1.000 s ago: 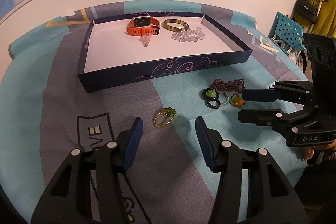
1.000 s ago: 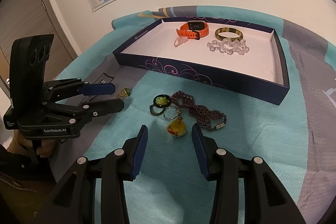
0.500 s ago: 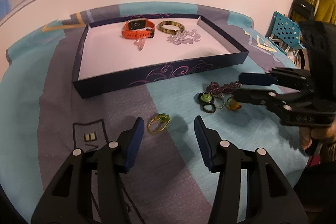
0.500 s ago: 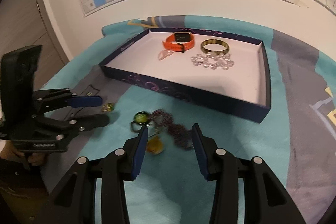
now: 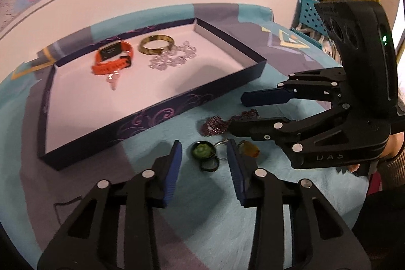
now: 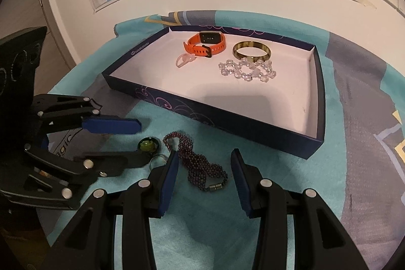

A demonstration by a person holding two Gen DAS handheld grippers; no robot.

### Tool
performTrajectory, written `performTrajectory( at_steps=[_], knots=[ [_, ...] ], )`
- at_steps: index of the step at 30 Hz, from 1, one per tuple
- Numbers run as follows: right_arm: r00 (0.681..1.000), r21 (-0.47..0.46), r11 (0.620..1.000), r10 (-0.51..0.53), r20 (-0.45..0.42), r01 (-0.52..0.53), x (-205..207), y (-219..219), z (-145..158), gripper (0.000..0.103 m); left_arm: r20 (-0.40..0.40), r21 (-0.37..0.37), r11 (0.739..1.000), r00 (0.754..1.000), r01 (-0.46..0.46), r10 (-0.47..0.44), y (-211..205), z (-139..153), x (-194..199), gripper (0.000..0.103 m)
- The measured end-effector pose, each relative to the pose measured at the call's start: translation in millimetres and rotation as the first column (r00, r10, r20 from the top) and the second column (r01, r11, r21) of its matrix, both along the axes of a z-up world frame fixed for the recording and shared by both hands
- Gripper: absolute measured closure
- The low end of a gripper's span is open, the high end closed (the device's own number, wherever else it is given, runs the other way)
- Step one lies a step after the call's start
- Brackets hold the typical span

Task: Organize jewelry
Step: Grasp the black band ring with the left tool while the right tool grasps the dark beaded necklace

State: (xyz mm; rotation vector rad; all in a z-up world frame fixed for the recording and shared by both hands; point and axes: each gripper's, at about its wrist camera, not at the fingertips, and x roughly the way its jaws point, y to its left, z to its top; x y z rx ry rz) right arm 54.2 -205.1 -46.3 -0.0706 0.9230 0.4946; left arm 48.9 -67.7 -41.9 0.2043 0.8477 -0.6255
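Note:
A green-stone ring (image 5: 202, 151) lies on the cloth between the fingers of my left gripper (image 5: 203, 161). Its jaws are closing and the pads do not touch the ring. A black ring (image 5: 210, 165), a silver ring (image 5: 222, 143) and an amber charm (image 5: 249, 149) lie beside it. My right gripper (image 6: 203, 163) stands open with the purple bead bracelet (image 6: 200, 166) between its fingers, pads clear of it. The dark blue tray (image 6: 227, 118) holds an orange watch (image 6: 205, 43), a bangle (image 6: 251, 49), a clear bead bracelet (image 6: 246, 70) and a pink ring (image 6: 184, 60).
A turquoise and grey cloth (image 6: 354, 143) covers the table. The tray's front wall (image 5: 152, 115) stands just beyond the loose pieces. The two grippers sit close together, the right one (image 5: 243, 113) crossing in from the right. Wall maps hang behind; a blue chair (image 5: 311, 17) stands at the right.
My left gripper has moved right, off the gold ring with the green stone and over the ring cluster, with its jaws narrower. The right gripper has shifted from the amber charm to the purple bracelet.

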Motion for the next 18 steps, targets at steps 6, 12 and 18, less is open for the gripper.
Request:
performTrajectory(
  at_steps=[6,12,18],
  knots=[
    [1.0,0.017,1.0,-0.001,-0.003,0.001,0.4,-3.2,0.5,0.062,-0.026,0.013,1.0,1.0,-0.003,0.004,-4.2,-7.7,6.0,0.08],
    [1.0,0.032,0.999,-0.001,0.0,0.001,-2.0,-5.7,2.3,0.062,-0.007,0.0,0.999,0.999,-0.032,0.032,-0.1,-4.4,6.5,0.08],
    [1.0,0.004,1.0,0.009,0.006,-0.009,-5.1,-4.3,3.2,0.062,0.02,-0.055,0.997,0.998,-0.056,0.057,16.6,11.2,-1.6,0.08]
  ],
)
